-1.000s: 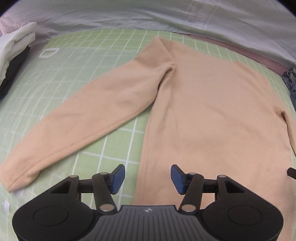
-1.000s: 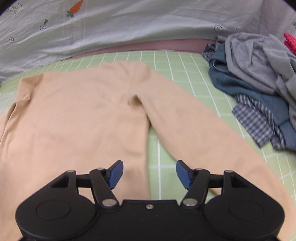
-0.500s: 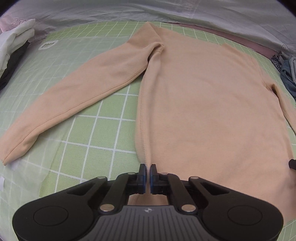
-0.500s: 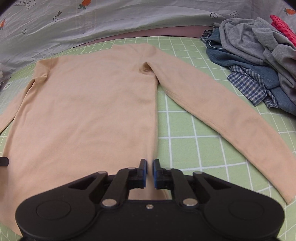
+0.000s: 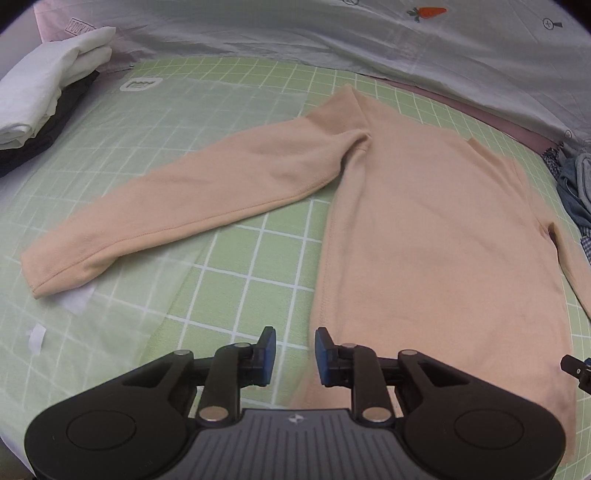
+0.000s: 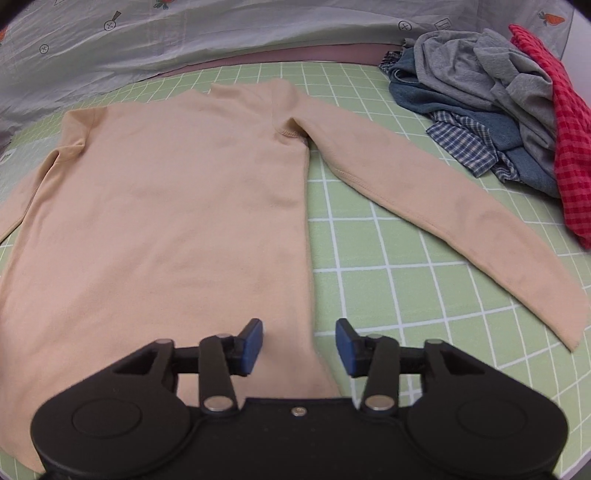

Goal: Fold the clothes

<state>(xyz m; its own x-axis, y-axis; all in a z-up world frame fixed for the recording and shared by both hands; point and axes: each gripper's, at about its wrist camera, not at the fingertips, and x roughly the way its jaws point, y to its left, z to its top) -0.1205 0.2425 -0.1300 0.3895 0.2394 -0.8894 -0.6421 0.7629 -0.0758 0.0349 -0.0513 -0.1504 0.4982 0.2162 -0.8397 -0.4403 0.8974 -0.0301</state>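
Note:
A beige long-sleeved top (image 5: 436,236) lies flat on the green grid mat (image 5: 236,280), hem toward me, both sleeves spread outward. It also shows in the right wrist view (image 6: 177,206). My left gripper (image 5: 294,354) is open and empty over the hem's left corner. My right gripper (image 6: 298,345) is open and empty over the hem's right corner. The left sleeve (image 5: 177,210) and the right sleeve (image 6: 443,206) lie flat on the mat.
A folded stack of white and dark clothes (image 5: 44,92) sits at the far left. A heap of grey, blue, checked and red clothes (image 6: 498,103) lies at the far right. A grey printed sheet (image 5: 332,33) runs along the back edge.
Both grippers were open a second ago, shut at the hem corners half a second ago, and are open again now. Both have pulled back, so more of the top shows.

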